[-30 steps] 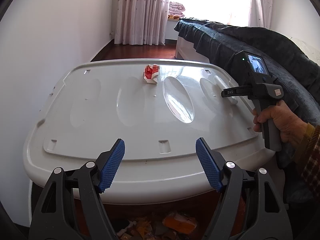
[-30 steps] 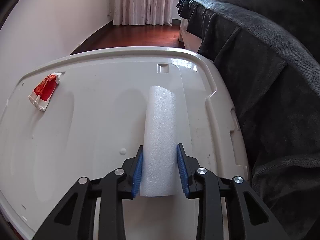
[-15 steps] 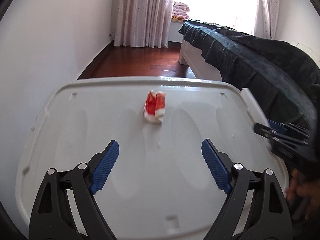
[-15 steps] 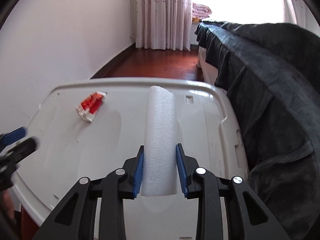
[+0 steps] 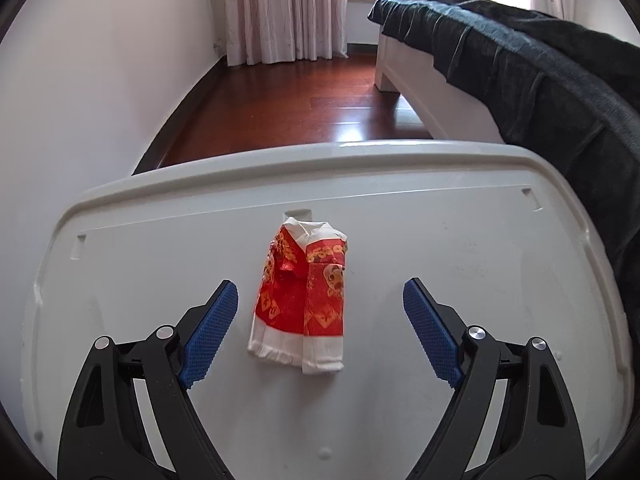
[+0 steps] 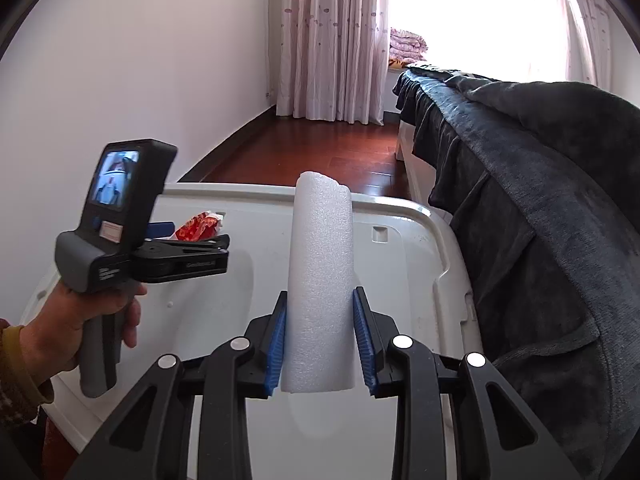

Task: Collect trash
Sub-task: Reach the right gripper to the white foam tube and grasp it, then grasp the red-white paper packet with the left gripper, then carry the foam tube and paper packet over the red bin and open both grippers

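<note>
I am lowering my wide-spread left gripper (image 5: 320, 320) astride the crumpled red-and-gold paper wrapper (image 5: 302, 300) lying on the white plastic bin lid (image 5: 460, 248), centring before squeezing, while my right gripper (image 6: 320, 344) is clamping the white foam roll (image 6: 322, 280) clear above it

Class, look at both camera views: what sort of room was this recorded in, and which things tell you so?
Most likely a home bedroom: a bed under a dark blanket, long pink curtains at a bright window, folded bedding on the sill, and a dark wooden floor.
</note>
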Demonstrator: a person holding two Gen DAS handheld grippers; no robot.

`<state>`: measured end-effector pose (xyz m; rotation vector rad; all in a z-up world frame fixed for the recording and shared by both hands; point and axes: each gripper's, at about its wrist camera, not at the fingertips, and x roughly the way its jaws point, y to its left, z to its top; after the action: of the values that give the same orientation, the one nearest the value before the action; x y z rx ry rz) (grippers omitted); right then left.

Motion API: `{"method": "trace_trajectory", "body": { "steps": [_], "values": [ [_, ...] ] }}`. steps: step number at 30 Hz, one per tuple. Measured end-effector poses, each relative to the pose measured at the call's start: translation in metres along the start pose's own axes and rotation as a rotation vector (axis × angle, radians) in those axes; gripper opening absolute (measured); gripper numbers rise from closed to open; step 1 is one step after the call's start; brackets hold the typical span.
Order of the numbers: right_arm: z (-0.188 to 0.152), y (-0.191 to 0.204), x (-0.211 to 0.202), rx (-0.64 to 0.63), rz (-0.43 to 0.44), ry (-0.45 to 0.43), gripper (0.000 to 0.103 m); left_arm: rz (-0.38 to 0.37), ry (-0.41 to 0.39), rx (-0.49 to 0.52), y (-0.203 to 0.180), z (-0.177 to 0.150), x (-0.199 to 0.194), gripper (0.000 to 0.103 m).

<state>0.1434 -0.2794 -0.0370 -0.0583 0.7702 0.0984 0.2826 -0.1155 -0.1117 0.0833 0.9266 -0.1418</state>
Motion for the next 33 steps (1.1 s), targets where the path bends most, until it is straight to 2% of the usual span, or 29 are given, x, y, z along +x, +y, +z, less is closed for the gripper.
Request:
{"method": "trace_trajectory", "body": {
  "steps": [1, 2, 3, 4, 5, 6, 11, 15, 21, 23, 27, 30, 33],
  "values": [
    [-0.001, 0.001, 0.0, -0.001, -0.001, 0.001, 0.031, 0.007, 0.001, 0.0, 0.001, 0.0, 0.002, 0.083],
    [-0.001, 0.001, 0.001, -0.004, -0.001, 0.002, 0.031, 0.004, 0.003, -0.002, 0.002, 0.0, 0.004, 0.076],
    [-0.001, 0.002, 0.001, -0.007, -0.002, 0.003, 0.031, -0.003, 0.005, -0.006, 0.003, 0.0, 0.005, 0.067],
    [-0.001, 0.003, 0.001, -0.012, -0.003, 0.003, 0.031, -0.013, 0.021, -0.006, 0.005, 0.0, 0.008, 0.04],
    [-0.001, 0.005, 0.001, -0.019, -0.005, 0.001, 0.031, -0.014, 0.027, -0.005, 0.006, -0.001, 0.009, 0.032],
    [0.0, 0.007, 0.0, -0.025, -0.006, -0.001, 0.031, -0.017, 0.016, -0.009, 0.007, -0.002, 0.006, 0.03],
    [0.002, 0.014, -0.007, -0.033, -0.002, -0.021, 0.031, -0.043, -0.011, -0.024, 0.014, -0.013, -0.014, 0.029],
    [0.004, 0.019, -0.015, -0.029, 0.005, -0.036, 0.031, -0.029, -0.051, -0.026, 0.019, -0.023, -0.041, 0.029],
    [0.0, 0.043, -0.054, -0.014, 0.042, -0.074, 0.031, 0.007, -0.118, -0.037, 0.038, -0.057, -0.11, 0.029],
    [-0.006, 0.054, -0.069, -0.006, 0.048, -0.082, 0.031, 0.034, -0.153, -0.037, 0.046, -0.077, -0.143, 0.029],
    [-0.032, 0.075, -0.096, 0.025, 0.071, -0.08, 0.031, 0.035, -0.193, -0.082, 0.06, -0.115, -0.193, 0.029],
    [-0.062, 0.092, -0.114, 0.039, 0.057, -0.076, 0.031, 0.047, -0.202, -0.113, 0.07, -0.158, -0.228, 0.029],
    [-0.088, 0.107, -0.126, 0.053, 0.056, -0.062, 0.031, 0.053, -0.185, -0.124, 0.077, -0.191, -0.246, 0.029]
  ]
}}
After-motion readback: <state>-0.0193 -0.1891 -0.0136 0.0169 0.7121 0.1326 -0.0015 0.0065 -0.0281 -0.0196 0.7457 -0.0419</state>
